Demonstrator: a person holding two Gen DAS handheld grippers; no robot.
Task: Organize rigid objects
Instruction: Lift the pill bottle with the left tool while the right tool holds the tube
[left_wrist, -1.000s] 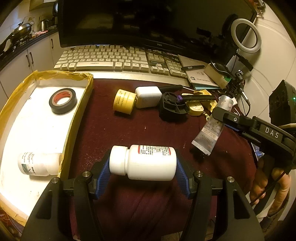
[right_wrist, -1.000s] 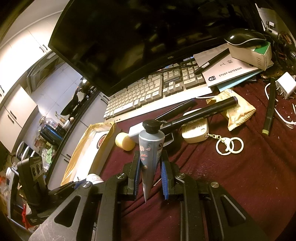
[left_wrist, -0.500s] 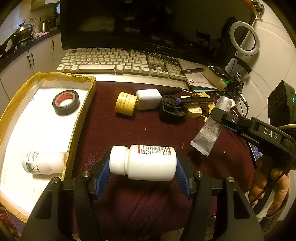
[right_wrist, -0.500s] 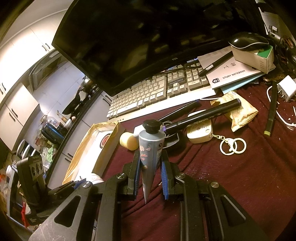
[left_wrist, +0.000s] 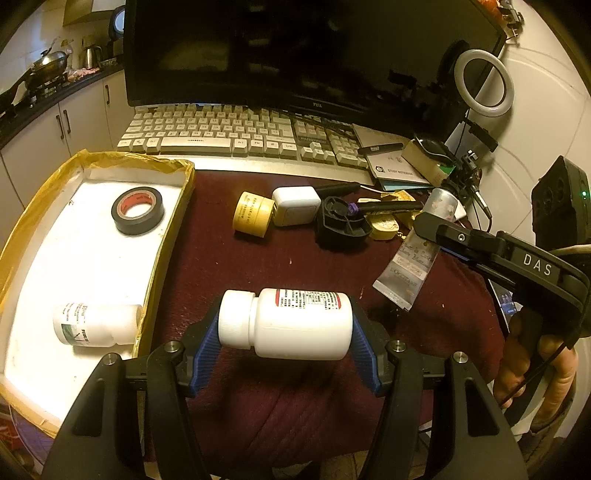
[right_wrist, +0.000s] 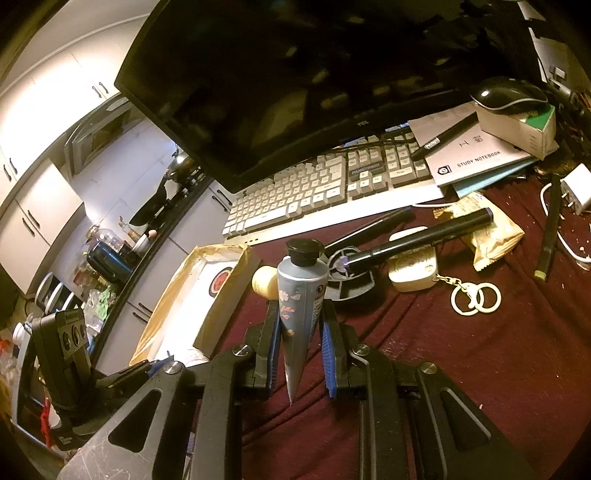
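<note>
A: Since one second ago almost nothing is moving. In the left view the tray (left_wrist: 173, 221) and the keyboard (left_wrist: 236, 136) are sitting a little lower in the picture; both grips are looking the same.

B: What is the left gripper (left_wrist: 286, 330) holding?

A: Its blue pads are pinching a white pill bottle (left_wrist: 291, 325) by its two ends. The bottle is lying sideways in the air above the dark red cloth (left_wrist: 258, 266), its ribbed cap pointing to the tray, a printed label with a red band on top.

B: And the right gripper (right_wrist: 301, 349)?

A: It is squeezing a grey-blue tube (right_wrist: 301, 295) with small flowers. The black cap is pointing up and the flat end down, above the cloth.

B: What is lying in the tray?

A: A roll of black tape (left_wrist: 137, 210) and another white bottle (left_wrist: 94, 325) on its side.

B: And around them?

A: On the cloth a yellow jar (left_wrist: 253, 214), a white charger (left_wrist: 295, 205) and a black round part (left_wrist: 341, 225) are waiting. Behind is a dark monitor (left_wrist: 295, 51), at right a ring light (left_wrist: 483, 83), and at far left kitchen cabinets (left_wrist: 62, 129).
</note>
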